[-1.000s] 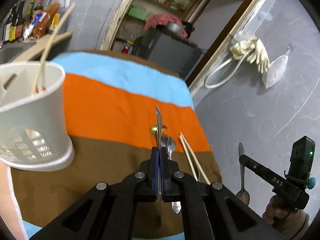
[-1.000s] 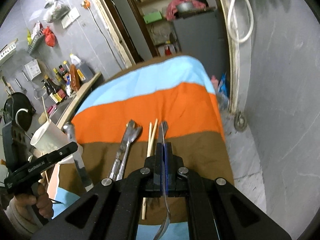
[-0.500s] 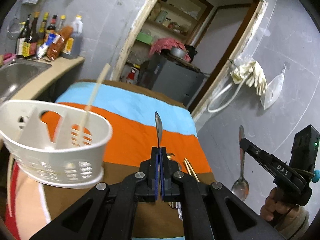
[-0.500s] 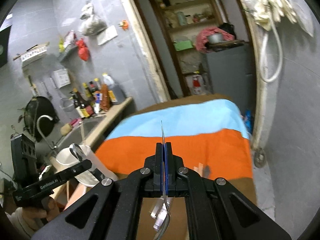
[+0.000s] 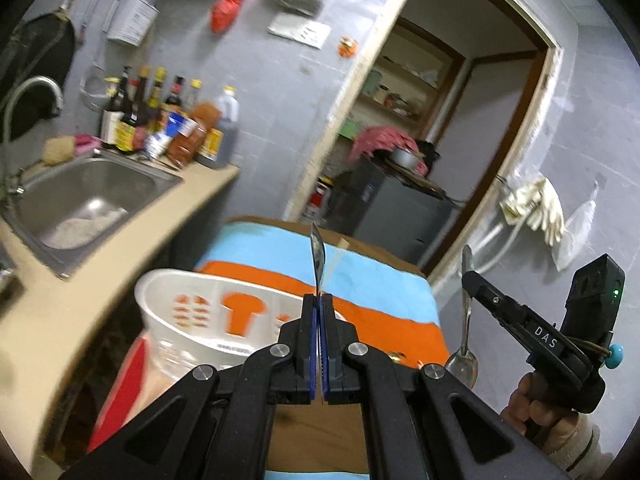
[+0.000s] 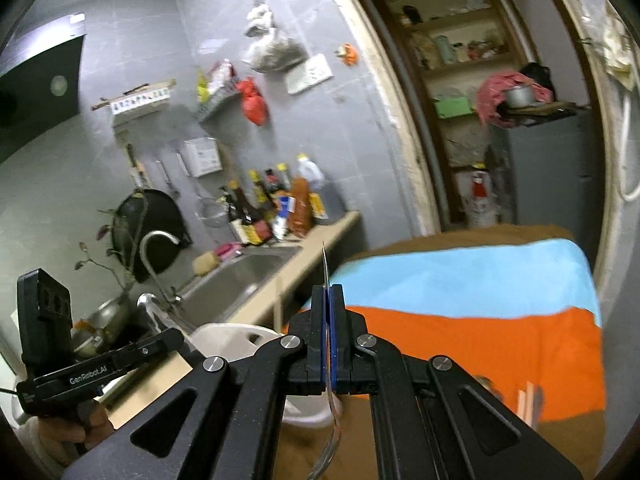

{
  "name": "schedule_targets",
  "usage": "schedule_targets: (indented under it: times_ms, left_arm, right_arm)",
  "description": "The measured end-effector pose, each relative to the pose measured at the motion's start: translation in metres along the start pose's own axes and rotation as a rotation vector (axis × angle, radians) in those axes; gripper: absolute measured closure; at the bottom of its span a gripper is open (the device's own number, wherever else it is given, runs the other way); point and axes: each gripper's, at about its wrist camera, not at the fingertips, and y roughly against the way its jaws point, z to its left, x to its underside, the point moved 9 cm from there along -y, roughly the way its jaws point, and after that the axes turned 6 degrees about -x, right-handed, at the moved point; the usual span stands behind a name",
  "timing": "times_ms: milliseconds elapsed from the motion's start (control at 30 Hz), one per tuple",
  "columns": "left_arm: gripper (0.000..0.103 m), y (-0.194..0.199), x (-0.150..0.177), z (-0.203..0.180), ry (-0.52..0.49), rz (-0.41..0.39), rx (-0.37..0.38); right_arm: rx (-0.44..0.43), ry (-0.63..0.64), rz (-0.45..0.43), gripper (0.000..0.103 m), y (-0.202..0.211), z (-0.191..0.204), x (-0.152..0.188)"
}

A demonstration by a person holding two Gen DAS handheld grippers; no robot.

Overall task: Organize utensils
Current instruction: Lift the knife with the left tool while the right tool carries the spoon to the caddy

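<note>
My left gripper (image 5: 318, 320) is shut on a thin metal utensil (image 5: 318, 254) whose end sticks up past the fingers. Just below and behind those fingers stands the white slotted caddy (image 5: 208, 320) with a blurred chopstick (image 5: 336, 260) in it. My right gripper (image 6: 329, 312) is shut on a metal spoon (image 6: 325, 264), handle up and bowl hanging below. From the left wrist view the spoon (image 5: 464, 320) hangs off the table's right edge in the right gripper (image 5: 470, 280). From the right wrist view the left gripper (image 6: 176, 338) holds its utensil (image 6: 147, 306) beside the caddy (image 6: 240, 336).
A striped cloth (image 6: 460, 280) covers the table, with chopsticks (image 6: 528, 400) lying on it. Left of the table are a counter with a steel sink (image 5: 92, 196), a tap and several bottles (image 5: 168, 120). A dark cabinet (image 5: 400, 216) stands in the doorway behind.
Both grippers have lifted off the table and tipped upward, each still holding its utensil. The caddy has come from the far left to just under the left gripper's tips.
</note>
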Motion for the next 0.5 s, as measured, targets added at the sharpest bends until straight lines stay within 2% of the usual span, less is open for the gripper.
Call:
schedule_targets:
  times_ms: [200,500]
  left_arm:
    - [0.101,0.014,-0.030,0.036,0.041,-0.068,-0.063]
    - [0.101,0.023,-0.063,0.047,0.016,-0.145,-0.095]
  right_arm:
    - [-0.063,0.035,-0.048,0.102,-0.021,0.029,-0.015]
    - [-0.116,0.082,-0.141,0.102,-0.038,0.058,-0.041]
